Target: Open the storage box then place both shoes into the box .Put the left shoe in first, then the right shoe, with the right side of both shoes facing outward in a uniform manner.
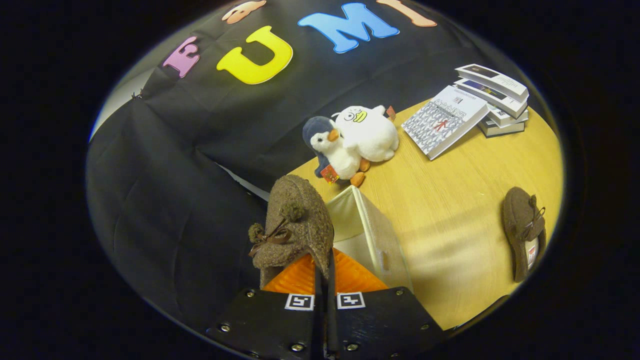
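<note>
Shoes are what we are sorting here, and one of them, a brown fuzzy slipper (295,225) with a small bow and pom-poms, is already in our grasp. We have the gripper (325,272) closed on it: the two fingers stand almost together, pinching a thin edge of the slipper's collar between them, so the shoe hangs out ahead of the fingers with its toe pointing away from us. We judge the thin collar was chosen because it is the one part slim enough for the jaws to clamp firmly while leaving the body free to be turned.

Just beside and partly behind the held slipper is the storage box (370,230), a cream fabric cube whose top is open; we see its inner wall and near rim. The slipper sits above the box's left side, which suits lowering it in. Whether this is the left shoe we cannot tell from here, though the task's order suggests it should be.

Well apart, out on the wooden table (450,210) to the right, the second slipper (522,232) lies on its side, waiting its turn. We take it that it lies clear of the box so the first shoe goes in unhindered.

Beyond the box, two plush toys lean together: a penguin (332,150) and a white duck (367,132). Farther on, an open booklet (445,122) rests against a stack of books (497,97).
</note>
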Motion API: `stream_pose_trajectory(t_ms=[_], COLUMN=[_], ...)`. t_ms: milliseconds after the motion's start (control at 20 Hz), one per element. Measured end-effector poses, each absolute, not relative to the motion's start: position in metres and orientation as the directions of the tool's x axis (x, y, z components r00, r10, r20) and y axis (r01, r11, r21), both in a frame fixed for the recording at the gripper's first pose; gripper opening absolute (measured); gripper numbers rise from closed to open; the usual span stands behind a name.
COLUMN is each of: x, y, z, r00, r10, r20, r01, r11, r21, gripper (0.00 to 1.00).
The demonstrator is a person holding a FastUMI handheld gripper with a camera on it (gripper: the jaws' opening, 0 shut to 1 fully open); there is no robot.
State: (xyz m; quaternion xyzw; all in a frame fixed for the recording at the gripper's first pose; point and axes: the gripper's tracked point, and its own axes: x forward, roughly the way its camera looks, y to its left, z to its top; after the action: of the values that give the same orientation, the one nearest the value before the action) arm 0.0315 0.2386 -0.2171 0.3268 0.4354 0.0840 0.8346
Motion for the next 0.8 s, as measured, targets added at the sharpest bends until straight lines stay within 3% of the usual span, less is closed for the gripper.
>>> stream_pose_trajectory(t_ms=[800], x=[0.009], y=[0.299], z=[-0.280], r00=[0.506], r10=[0.409], r20=[-0.759], r01=[0.185], r11=[0.809], r21=[0.558], gripper=[0.03])
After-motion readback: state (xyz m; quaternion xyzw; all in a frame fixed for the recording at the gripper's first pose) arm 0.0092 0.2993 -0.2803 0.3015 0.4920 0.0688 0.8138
